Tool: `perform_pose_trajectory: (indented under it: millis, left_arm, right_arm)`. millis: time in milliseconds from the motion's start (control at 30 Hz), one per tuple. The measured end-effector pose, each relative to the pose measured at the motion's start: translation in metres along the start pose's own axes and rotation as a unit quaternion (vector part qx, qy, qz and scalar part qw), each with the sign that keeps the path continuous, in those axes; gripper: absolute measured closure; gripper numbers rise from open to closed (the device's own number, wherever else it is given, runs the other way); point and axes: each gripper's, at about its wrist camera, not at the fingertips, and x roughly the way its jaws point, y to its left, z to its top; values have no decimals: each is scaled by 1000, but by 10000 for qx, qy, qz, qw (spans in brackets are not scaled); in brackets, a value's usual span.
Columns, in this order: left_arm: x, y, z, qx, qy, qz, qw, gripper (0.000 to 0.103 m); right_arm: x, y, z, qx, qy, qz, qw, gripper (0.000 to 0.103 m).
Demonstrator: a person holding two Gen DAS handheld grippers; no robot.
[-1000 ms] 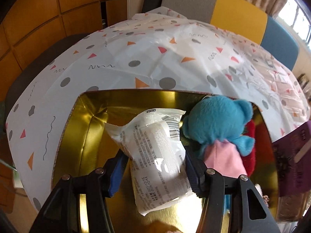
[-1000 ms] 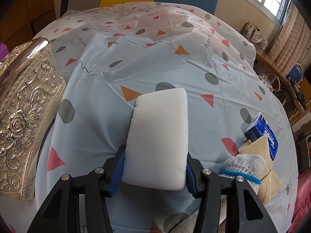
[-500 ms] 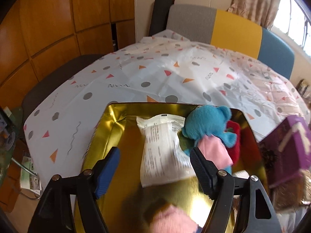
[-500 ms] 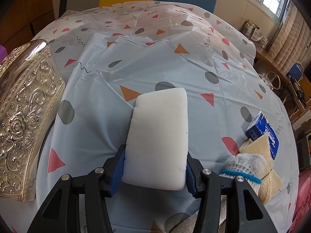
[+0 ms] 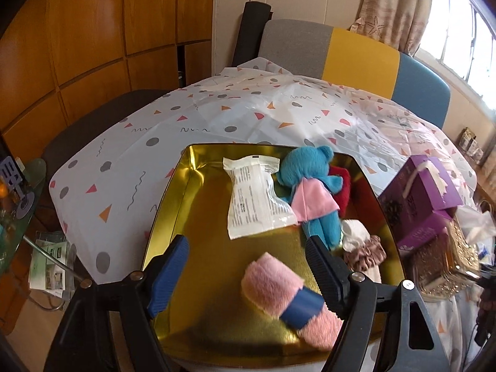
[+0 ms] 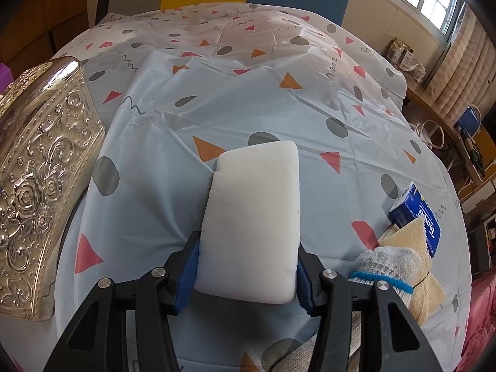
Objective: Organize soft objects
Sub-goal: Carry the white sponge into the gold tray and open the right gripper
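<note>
In the left wrist view, a gold tin tray (image 5: 186, 204) holds a white plastic packet (image 5: 254, 201), a blue plush bear in a pink cloth (image 5: 310, 183), a red soft item (image 5: 342, 183), a pink fuzzy roll with a blue band (image 5: 279, 294) and a white and brown scrunchie bundle (image 5: 361, 245). My left gripper (image 5: 248, 266) is open and empty above the tray's near part. In the right wrist view, my right gripper (image 6: 246, 274) is shut on a white sponge block (image 6: 254, 217) above the tablecloth.
A purple tissue box (image 5: 424, 192) and an embossed gold box (image 5: 446, 263) stand right of the tray; the gold box also shows in the right wrist view (image 6: 40, 167). A knit glove (image 6: 390, 263), beige cloth (image 6: 412, 238) and blue tissue pack (image 6: 417, 214) lie at right.
My left gripper opened, let go of the white packet in the tray and pulled back and up. The right gripper kept still with the sponge.
</note>
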Motion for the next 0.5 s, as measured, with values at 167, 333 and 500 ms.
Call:
perform_pose_trajectory:
  millis: [167, 333, 500]
  left_arm:
    - [-12, -1, -8, 117, -97, -65, 9999, 25]
    - [-17, 1, -12, 145, -124, -138, 9997, 25]
    - [-18, 1, -16, 205, -129, -210, 9995, 25]
  right_arm:
    - [-1, 1, -1, 5, 68, 10, 10000, 51]
    - [-2, 2, -1, 70, 197, -72, 9998, 51]
    - [-6, 1, -3, 461, 387, -121, 9981, 51]
